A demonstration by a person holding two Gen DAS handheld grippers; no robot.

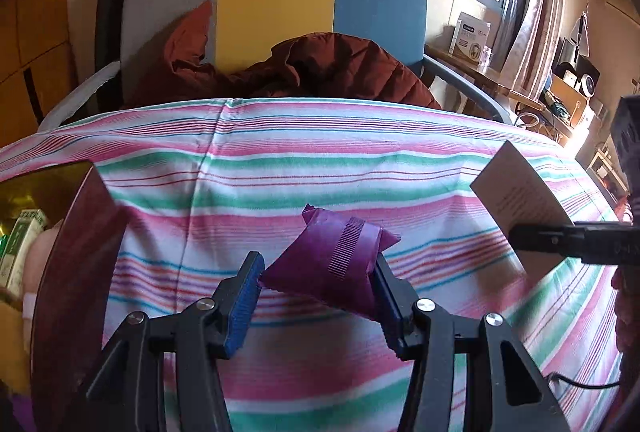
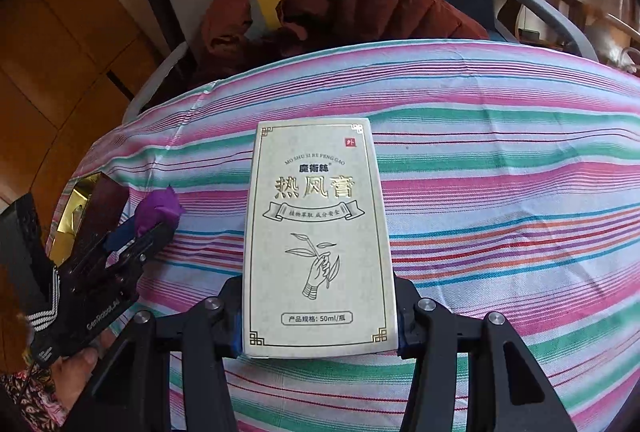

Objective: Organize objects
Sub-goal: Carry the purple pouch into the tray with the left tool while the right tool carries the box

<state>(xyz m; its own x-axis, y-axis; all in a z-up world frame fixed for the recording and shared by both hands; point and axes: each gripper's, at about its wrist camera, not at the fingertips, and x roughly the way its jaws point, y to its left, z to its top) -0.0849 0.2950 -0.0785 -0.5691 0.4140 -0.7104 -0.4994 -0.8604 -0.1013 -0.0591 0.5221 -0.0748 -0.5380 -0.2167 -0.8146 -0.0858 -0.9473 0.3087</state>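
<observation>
Purple foil is what I see first: the purple packet (image 1: 332,264) sits between the fingers of my left gripper (image 1: 316,296), lifted just above the striped cloth (image 1: 320,168). The right-hand pad presses against it, while the left blue pad (image 1: 244,304) looks just touching or a hair off its crimped edge, so I judge the grip closed on it but not firm. My right gripper (image 2: 320,328) is clamped on the white box (image 2: 320,232) by its lower end, the box's long axis running straight out along the fingers, printed face up toward the camera. The relation that matters now: the open dark red box (image 1: 76,272), with its gold lining and a green-and-white carton (image 1: 20,244) already inside, lies to the left of both tools, right beside my left gripper and well apart from my right one. In the right wrist view it shows beyond the left gripper (image 2: 136,236), which stands between the white box and that container. So I judge the packet should go in first, a short move leftward over the near wall, and the white box has to wait or cross behind it, turned so its length fits the cavity.
</observation>
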